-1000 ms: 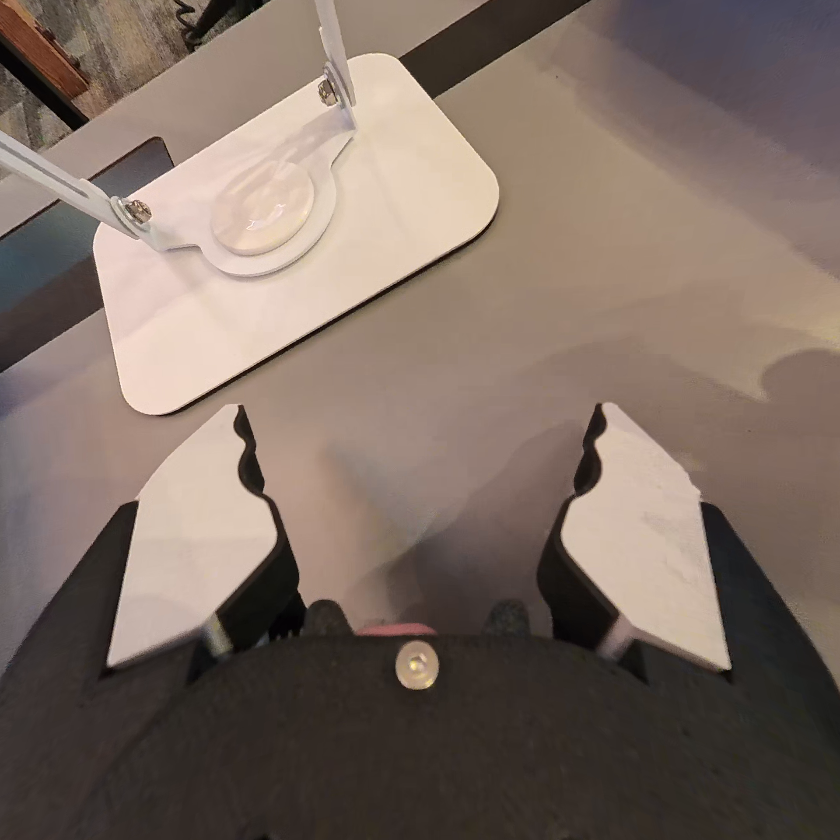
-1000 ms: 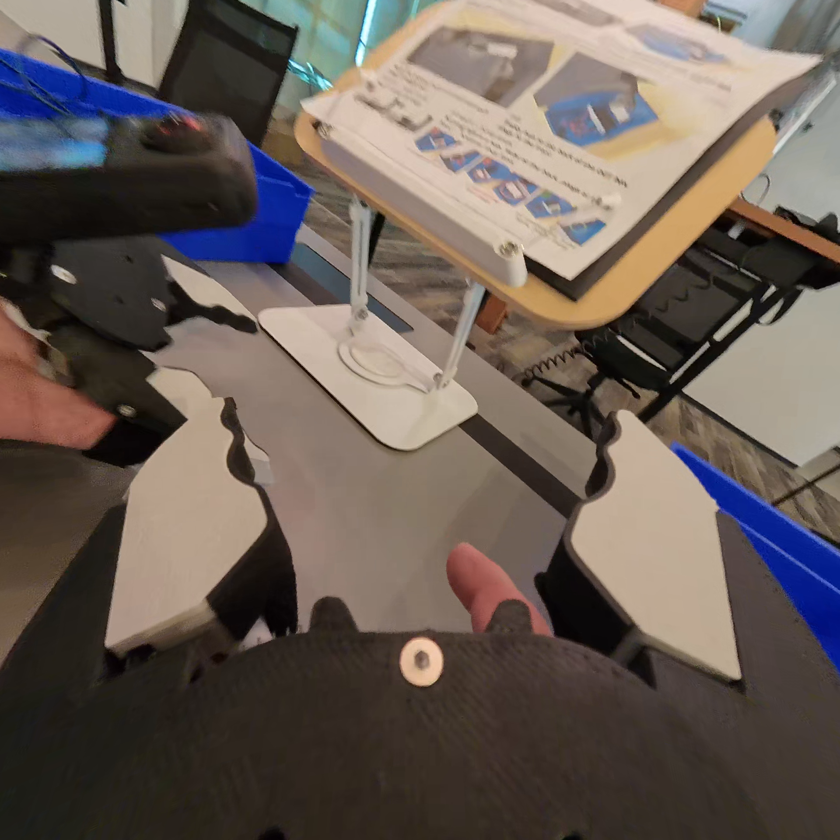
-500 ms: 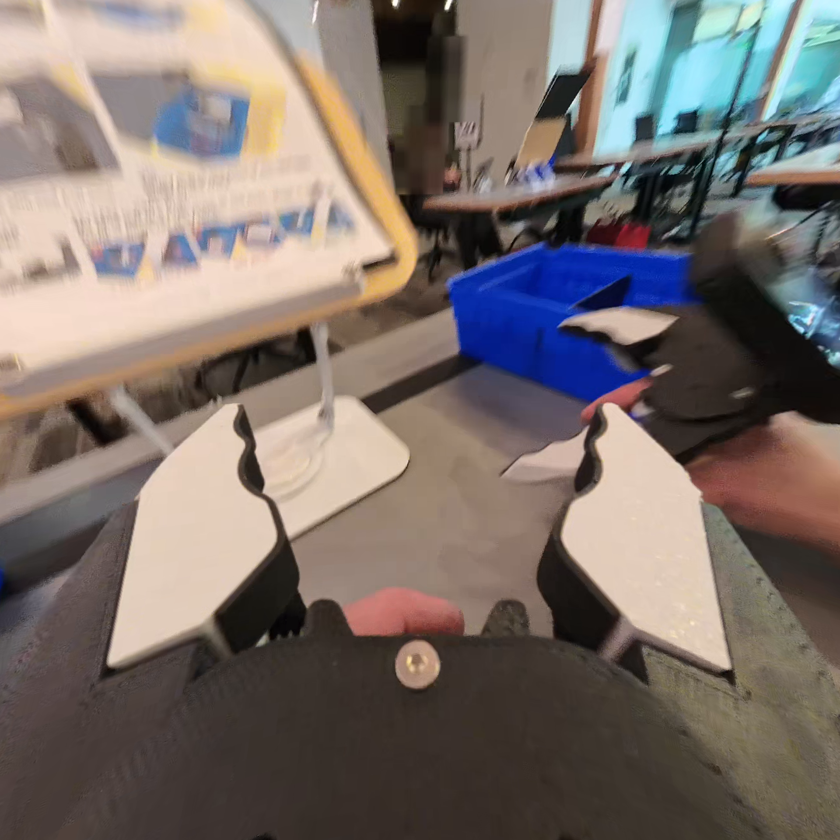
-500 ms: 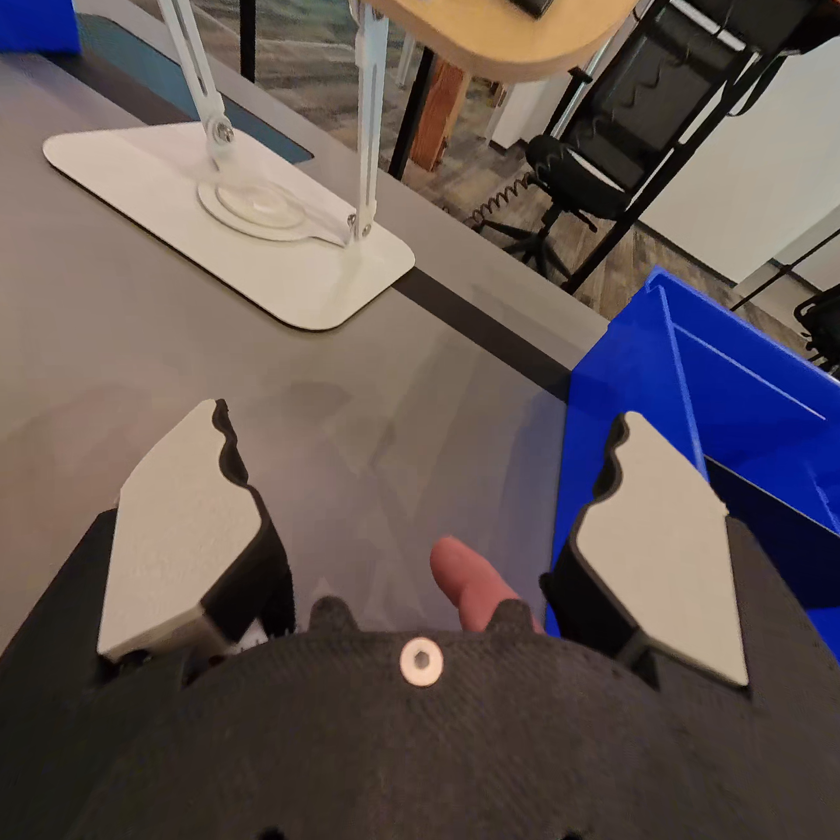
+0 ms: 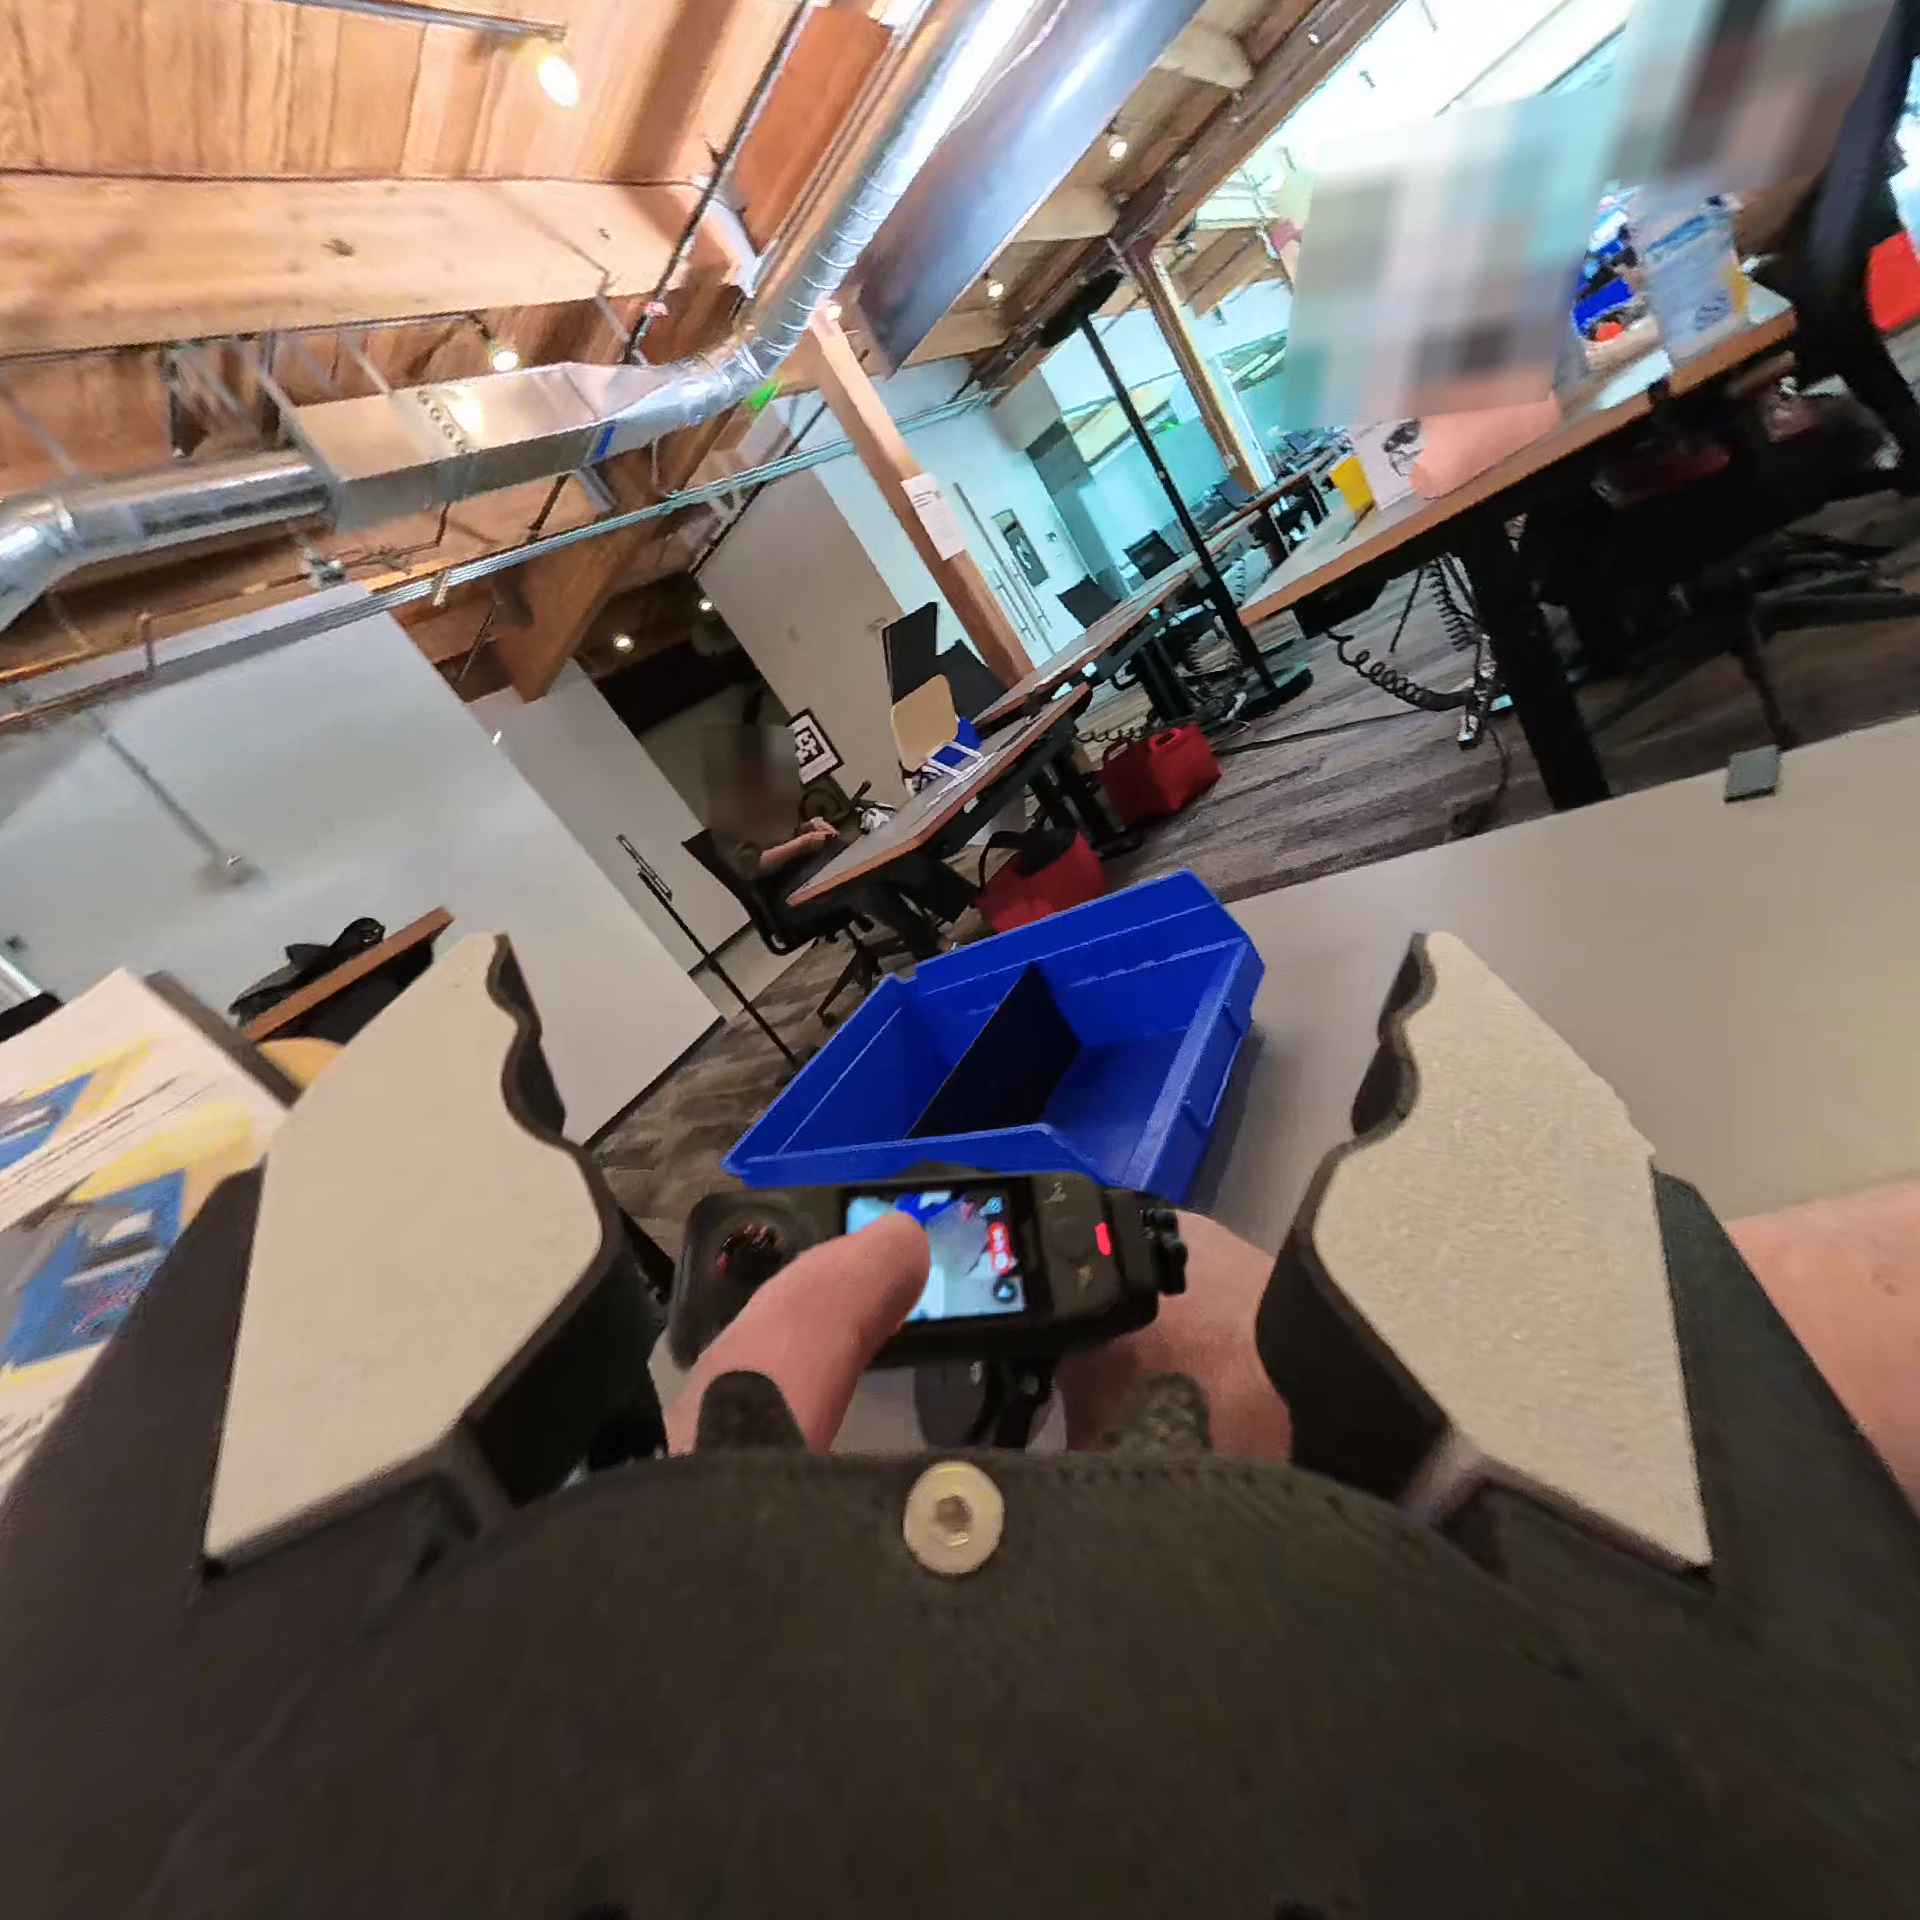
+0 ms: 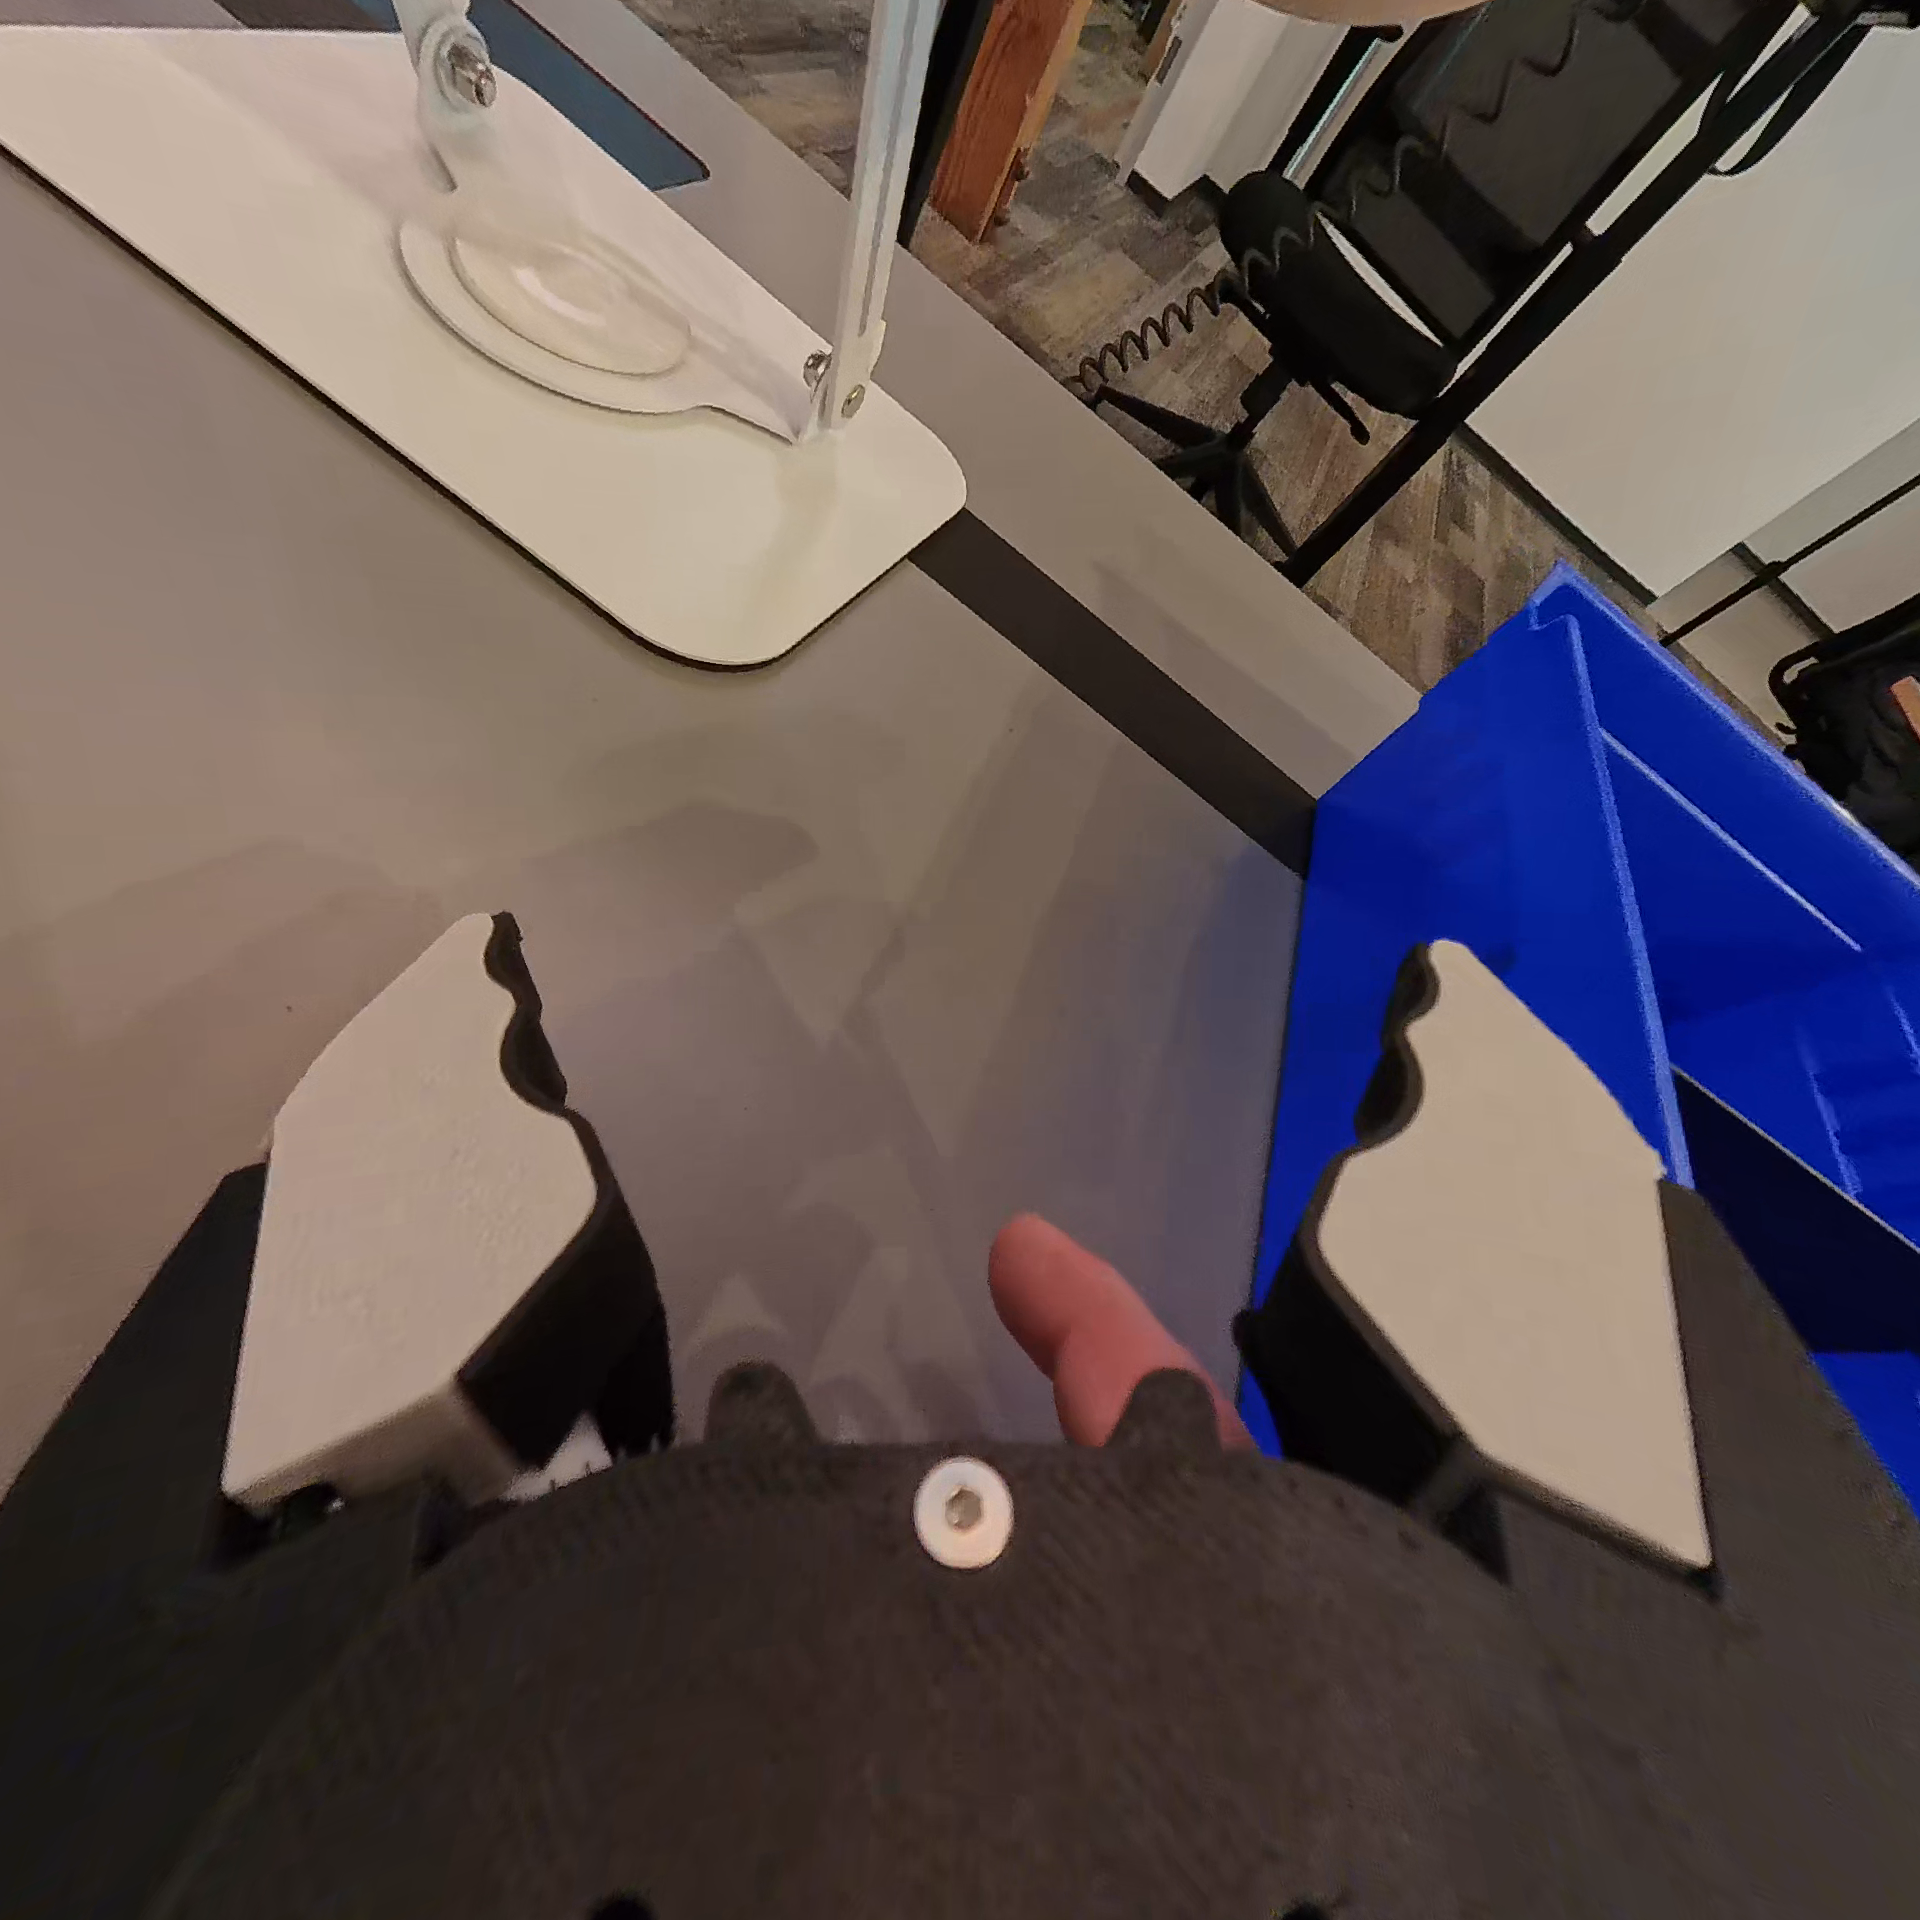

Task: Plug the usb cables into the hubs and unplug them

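No USB cable or hub shows in either view. My left gripper is open wide and empty, held up and looking across the room. Between its fingers I see the back of the right gripper's camera, and a person's finger touches its small screen. My right gripper is open wide and empty above the grey table. A fingertip shows at its base.
A blue divided bin sits on the table edge; in the right wrist view it is close by the right finger. A white stand base with thin legs stands at the far left. Printed sheets on a board are at the left. Desks and chairs stand beyond. My hands' fingertips stand some 25 centimetres from each other.
The left view swung up from the table to the room and now looks over the right gripper's camera. The right view tipped down to the table and bin. Both stayed open and empty.
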`<action>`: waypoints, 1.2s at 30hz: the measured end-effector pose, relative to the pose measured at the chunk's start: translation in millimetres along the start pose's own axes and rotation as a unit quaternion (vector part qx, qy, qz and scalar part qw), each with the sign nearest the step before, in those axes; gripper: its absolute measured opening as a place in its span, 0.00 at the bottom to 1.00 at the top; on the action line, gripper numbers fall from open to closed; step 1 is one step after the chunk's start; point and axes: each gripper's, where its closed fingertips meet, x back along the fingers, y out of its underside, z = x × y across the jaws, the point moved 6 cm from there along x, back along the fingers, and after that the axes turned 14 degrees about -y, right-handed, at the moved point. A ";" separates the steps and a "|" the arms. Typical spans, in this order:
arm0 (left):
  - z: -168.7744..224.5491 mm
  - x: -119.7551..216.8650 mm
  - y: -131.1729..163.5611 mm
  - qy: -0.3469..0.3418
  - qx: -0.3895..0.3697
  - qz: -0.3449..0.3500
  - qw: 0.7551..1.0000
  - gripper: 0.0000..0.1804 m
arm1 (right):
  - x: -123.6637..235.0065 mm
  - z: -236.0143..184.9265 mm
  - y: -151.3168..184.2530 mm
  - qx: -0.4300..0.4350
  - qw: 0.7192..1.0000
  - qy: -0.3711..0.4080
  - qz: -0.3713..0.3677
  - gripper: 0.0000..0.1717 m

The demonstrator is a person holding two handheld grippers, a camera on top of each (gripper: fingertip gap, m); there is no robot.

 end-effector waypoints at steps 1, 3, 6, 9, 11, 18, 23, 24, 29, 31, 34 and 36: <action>4.9 -4.0 0.0 0.005 -0.006 -0.001 1.000 0.81 | -0.4 -0.8 0.1 0.001 1.000 -0.001 -0.002 0.85; 14.8 -11.4 2.1 0.023 -0.009 -0.006 1.000 0.81 | -1.2 -1.7 0.1 0.004 1.000 -0.001 -0.006 0.85; 21.2 -24.1 12.9 0.021 -0.021 -0.033 0.999 0.81 | -1.7 -2.0 0.6 0.010 1.000 0.004 -0.014 0.85; 23.0 -32.7 24.6 0.016 -0.027 -0.061 0.998 0.81 | -2.5 -2.3 1.4 0.015 1.000 0.006 -0.020 0.85; 26.4 -35.6 29.3 0.023 -0.024 -0.076 0.997 0.81 | -3.3 -3.0 1.8 0.019 0.999 0.006 -0.025 0.86; 29.5 -43.9 52.9 0.007 -0.050 -0.133 0.990 0.81 | -3.0 -4.6 0.2 0.026 0.999 0.009 -0.026 0.85; 34.9 -46.0 59.8 0.025 -0.049 -0.162 0.985 0.81 | -4.7 -4.3 2.6 0.024 0.999 0.007 -0.036 0.86; 36.0 -44.5 57.2 0.030 -0.053 -0.154 0.986 0.81 | -3.6 -4.1 1.4 0.024 0.999 0.008 -0.031 0.86; 18.4 -37.7 37.8 0.021 -0.025 -0.110 0.993 0.79 | -4.4 -1.8 4.2 0.013 0.999 0.005 -0.033 0.86; 7.4 -36.1 36.5 0.006 -0.025 -0.108 0.994 0.79 | -4.3 -1.1 4.5 0.011 0.999 0.005 -0.033 0.86; -1.4 -31.9 37.7 -0.002 -0.021 -0.108 0.994 0.78 | -4.0 -1.5 3.8 0.012 0.999 0.005 -0.032 0.85; -7.3 -29.0 39.1 -0.017 -0.022 -0.110 0.994 0.78 | -4.7 -2.1 4.2 0.011 0.999 0.004 -0.034 0.86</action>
